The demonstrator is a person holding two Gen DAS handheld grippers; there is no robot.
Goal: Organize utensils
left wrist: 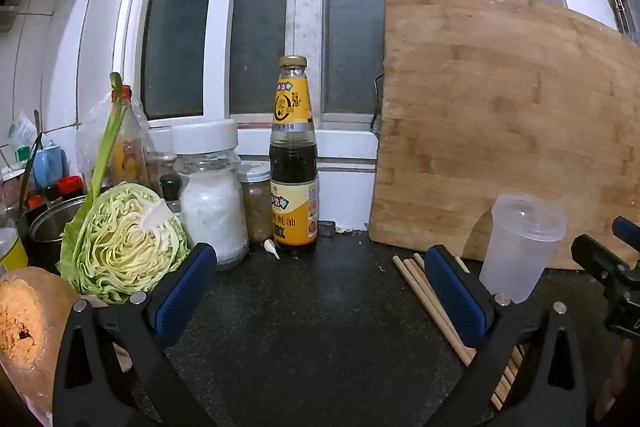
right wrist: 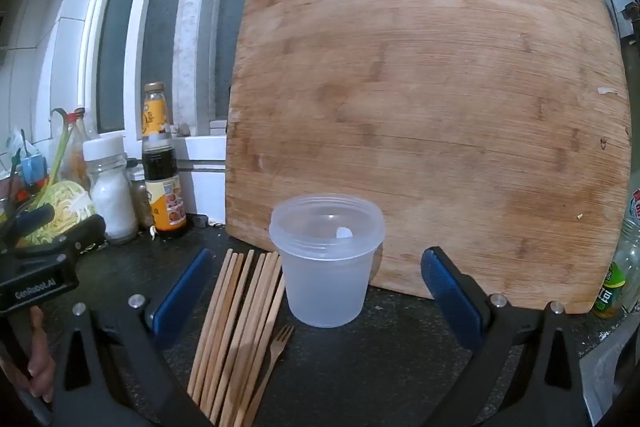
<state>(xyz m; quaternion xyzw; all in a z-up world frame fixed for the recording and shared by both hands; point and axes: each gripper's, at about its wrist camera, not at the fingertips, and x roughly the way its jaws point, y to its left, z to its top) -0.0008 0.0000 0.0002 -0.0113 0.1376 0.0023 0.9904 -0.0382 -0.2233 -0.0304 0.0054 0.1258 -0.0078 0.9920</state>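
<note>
The left claw (left wrist: 320, 291) points forward and a little down over the dark speckled counter (left wrist: 320, 327). Its two blue-padded fingers (left wrist: 182, 291) stand wide apart, and nothing is between them. The right claw (right wrist: 316, 287) points the same way, a little down, with its fingers far apart too. It holds nothing.

Between the right claw's fingers stands a cloudy round plastic cup (right wrist: 326, 263), upright, not touched by either pad. Just left of the cup, still inside the open claw, lies a bunch of light wooden chopsticks (right wrist: 236, 319) flat on the counter. A small wooden fork (right wrist: 276, 347) lies beside them, near the bottom of the cup.

Behind the cup a big wooden cutting board (right wrist: 432, 123) leans up against the window.

Straight ahead of the left claw stands a tall dark sauce bottle with a yellow label (left wrist: 294, 163). Left of it is a glass jar with a white lid (left wrist: 212, 195). Next to the left finger sits a cut half of green cabbage (left wrist: 124, 243). A person's hand (right wrist: 38, 363) holds the left claw's handle.
</note>
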